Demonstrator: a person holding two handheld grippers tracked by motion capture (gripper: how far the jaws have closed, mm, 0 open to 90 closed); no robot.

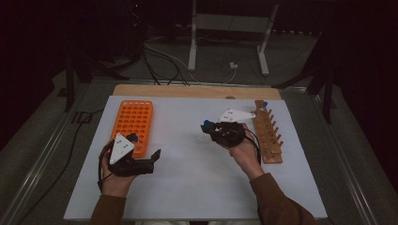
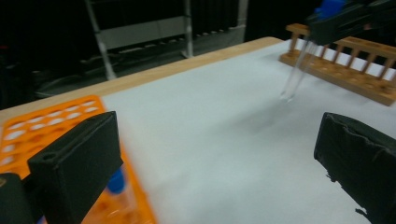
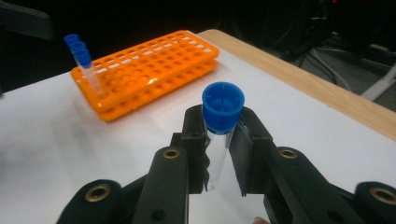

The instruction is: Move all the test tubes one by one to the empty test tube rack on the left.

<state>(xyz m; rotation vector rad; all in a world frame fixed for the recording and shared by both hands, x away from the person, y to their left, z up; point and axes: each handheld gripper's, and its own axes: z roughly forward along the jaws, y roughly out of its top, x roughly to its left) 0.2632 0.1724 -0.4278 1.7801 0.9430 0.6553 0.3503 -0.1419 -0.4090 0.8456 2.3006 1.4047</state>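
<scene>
My right gripper (image 3: 222, 128) is shut on a clear test tube with a blue cap (image 3: 223, 106), gripped just under the cap and hanging over the white mat. In the high view that right gripper (image 1: 209, 126) is held mid-table, left of the wooden rack (image 1: 267, 133). The left gripper view shows the same tube (image 2: 295, 74) hanging beside the wooden rack (image 2: 345, 65). My left gripper (image 2: 217, 140) is open with nothing between its jaws. It hovers at the near right corner of the orange rack (image 1: 133, 123), pointing right (image 1: 150, 157).
The orange rack (image 3: 149, 70) holds three blue-capped tubes (image 3: 81, 56) at one corner. Another blue cap (image 1: 264, 104) sits at the far end of the wooden rack. A white mat (image 1: 187, 178) covers the wooden table. Cables and a metal stand lie beyond the far edge.
</scene>
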